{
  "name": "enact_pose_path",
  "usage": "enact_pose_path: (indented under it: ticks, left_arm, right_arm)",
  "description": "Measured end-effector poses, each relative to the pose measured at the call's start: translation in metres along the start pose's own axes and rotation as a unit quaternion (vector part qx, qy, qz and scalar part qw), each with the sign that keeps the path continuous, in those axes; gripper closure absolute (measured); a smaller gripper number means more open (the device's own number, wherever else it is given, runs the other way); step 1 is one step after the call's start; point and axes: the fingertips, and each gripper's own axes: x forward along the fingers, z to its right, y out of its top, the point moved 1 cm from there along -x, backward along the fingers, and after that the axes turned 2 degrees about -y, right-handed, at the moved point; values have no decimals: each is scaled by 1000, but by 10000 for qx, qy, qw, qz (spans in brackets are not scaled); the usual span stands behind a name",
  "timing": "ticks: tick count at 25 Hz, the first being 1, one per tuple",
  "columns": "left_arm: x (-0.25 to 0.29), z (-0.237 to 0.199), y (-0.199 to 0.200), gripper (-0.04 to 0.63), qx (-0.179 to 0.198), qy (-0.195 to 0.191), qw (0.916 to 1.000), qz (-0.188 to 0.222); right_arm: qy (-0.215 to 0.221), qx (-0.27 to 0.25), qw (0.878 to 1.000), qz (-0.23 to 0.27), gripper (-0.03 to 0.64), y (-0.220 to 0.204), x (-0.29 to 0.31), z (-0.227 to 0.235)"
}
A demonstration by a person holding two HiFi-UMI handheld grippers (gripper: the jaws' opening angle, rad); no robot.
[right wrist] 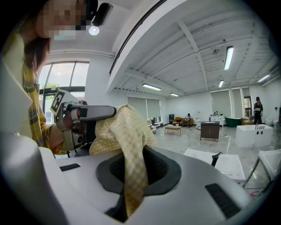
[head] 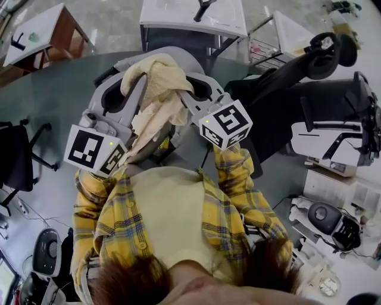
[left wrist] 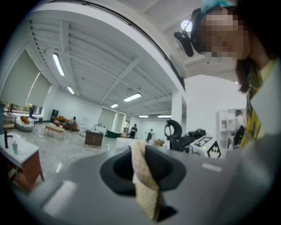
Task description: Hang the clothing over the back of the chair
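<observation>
A cream checked piece of clothing (head: 156, 83) hangs bunched between my two grippers, in front of my chest and above a grey round table (head: 53, 95). My left gripper (head: 138, 83) is shut on one part of it; a strip of the cloth (left wrist: 142, 180) runs down between its jaws. My right gripper (head: 189, 86) is shut on another part, with a fold of the cloth (right wrist: 131, 171) pinched between its jaws. The two grippers are close together, tips pointing away from me. A black office chair (head: 286, 101) stands just to the right.
A second black chair (head: 15, 158) is at the left edge. White desks (head: 196, 15) and a wooden-legged table (head: 41, 33) stand beyond the grey table. Boxes, papers and devices (head: 333, 208) crowd the floor at the right.
</observation>
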Motion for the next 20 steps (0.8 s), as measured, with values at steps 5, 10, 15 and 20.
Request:
enact_pose_path:
  ticks: [5, 10, 15, 20]
  left_arm:
    - [17, 1, -1, 551, 0, -120, 9999, -39]
    - [40, 2, -4, 551, -12, -271, 9996, -83]
    - [61, 7, -3, 551, -29, -451, 9989, -76]
    - [86, 14, -5, 551, 33, -615, 9980, -135]
  right_arm:
    - [-251, -55, 9995, 166, 575, 12, -7, 23]
    - [-600, -164, 9977, 272, 575, 23, -16, 51]
    - [-1056, -465, 9923, 460, 575, 42, -30, 78]
    - [-1476, -652, 9852, 578, 575, 49, -42, 106]
